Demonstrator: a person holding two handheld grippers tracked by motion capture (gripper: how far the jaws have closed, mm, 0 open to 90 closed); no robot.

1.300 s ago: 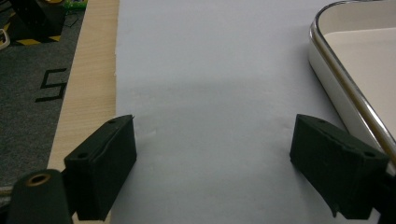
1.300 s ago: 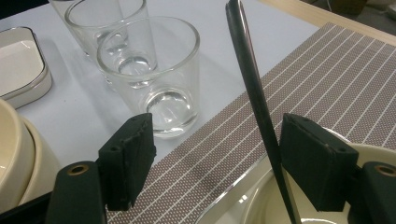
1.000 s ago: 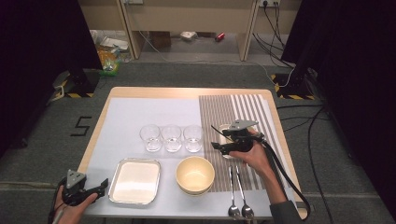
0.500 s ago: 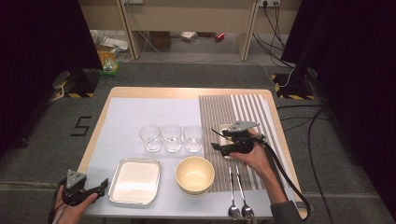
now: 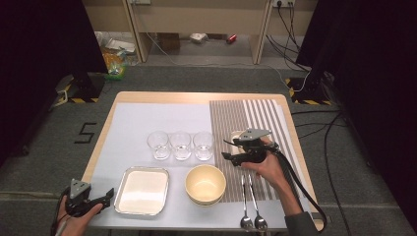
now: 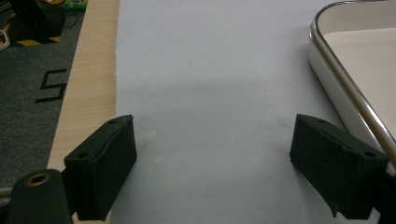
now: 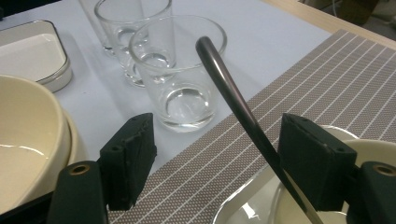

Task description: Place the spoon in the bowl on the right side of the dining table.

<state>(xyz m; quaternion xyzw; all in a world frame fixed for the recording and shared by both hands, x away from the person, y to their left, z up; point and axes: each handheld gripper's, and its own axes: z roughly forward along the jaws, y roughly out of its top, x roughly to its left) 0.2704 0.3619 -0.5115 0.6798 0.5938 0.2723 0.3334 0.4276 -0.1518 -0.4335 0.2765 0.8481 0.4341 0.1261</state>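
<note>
Right gripper (image 5: 227, 149) hovers level over the striped mat (image 5: 255, 115), jaws apart around a dark utensil handle (image 7: 233, 100), not pinching it.

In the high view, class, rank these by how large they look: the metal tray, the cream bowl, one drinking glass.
1. metal tray, largest.
2. cream bowl.
3. drinking glass, smallest; the three glasses look alike in size.
</note>
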